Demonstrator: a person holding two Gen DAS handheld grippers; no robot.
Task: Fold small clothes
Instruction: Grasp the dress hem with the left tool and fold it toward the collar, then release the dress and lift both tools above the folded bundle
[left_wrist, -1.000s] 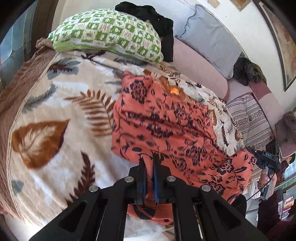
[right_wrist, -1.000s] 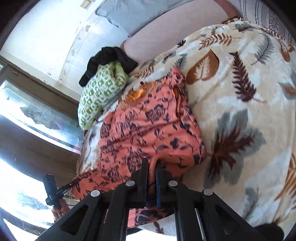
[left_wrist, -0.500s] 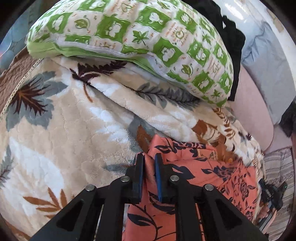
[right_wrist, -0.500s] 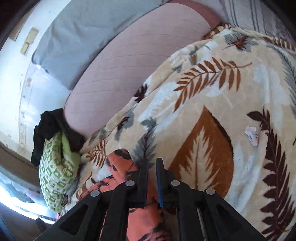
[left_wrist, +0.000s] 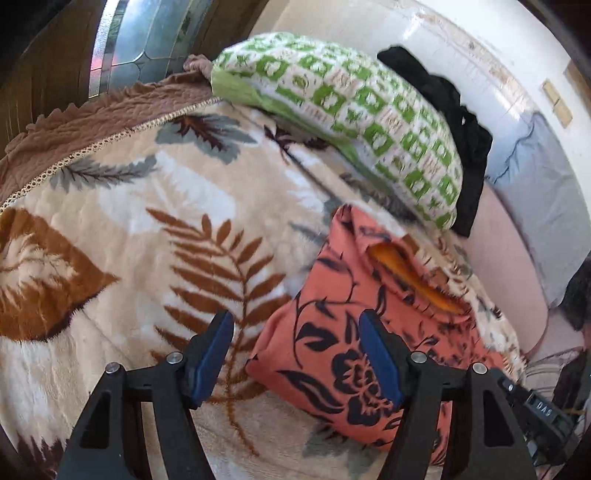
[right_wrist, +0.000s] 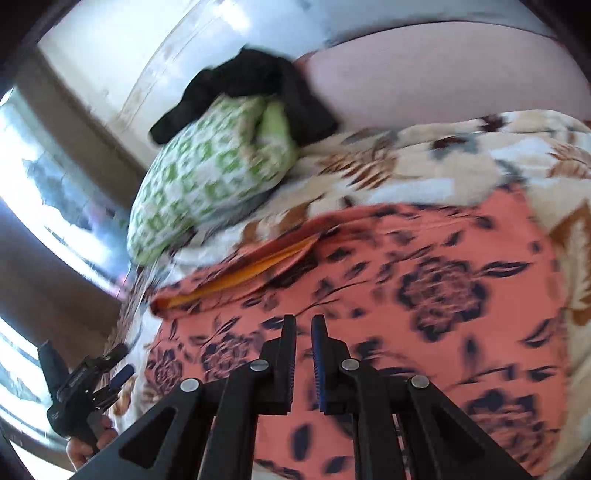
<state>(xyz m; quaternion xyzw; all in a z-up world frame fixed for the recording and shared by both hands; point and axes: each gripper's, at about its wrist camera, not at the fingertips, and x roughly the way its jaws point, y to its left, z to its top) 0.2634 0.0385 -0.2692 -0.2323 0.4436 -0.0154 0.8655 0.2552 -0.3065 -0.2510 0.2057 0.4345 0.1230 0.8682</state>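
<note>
Surface: a plush leaf-print blanket (left_wrist: 155, 236) is covering the bed, its brown scalloped border (left_wrist: 92, 122) running along the far left edge in the left wrist view.

Garment: an orange floral-print garment (left_wrist: 354, 332) is lying folded over on the blanket, below and just right of the pillow in the left wrist view. A plain orange inner face (left_wrist: 406, 273) is showing along its far edge. In the right wrist view the garment (right_wrist: 424, 302) is filling most of the lower frame, blurred.

Left gripper: the left gripper (left_wrist: 295, 354) is hovering over the near left corner of the garment with its jaws opening, standing wide. The blue pads (left_wrist: 380, 362) are not pressing on cloth; the garment corner is lying beneath, between them.

Right gripper: the right gripper (right_wrist: 303, 354) is hanging over the garment with its jaws drawn nearly together, a thin gap remaining. No cloth is seen pinched in that gap.

Pillow: a green-and-white checked pillow (left_wrist: 351, 125) is resting at the head of the blanket, with a black garment (left_wrist: 454, 133) lying against its far side.

Background: a pink cushion (right_wrist: 443, 70) is lying beyond the blanket.

Person: a hand (right_wrist: 88, 446) is gripping the left gripper's handle at the lower left of the right wrist view.
</note>
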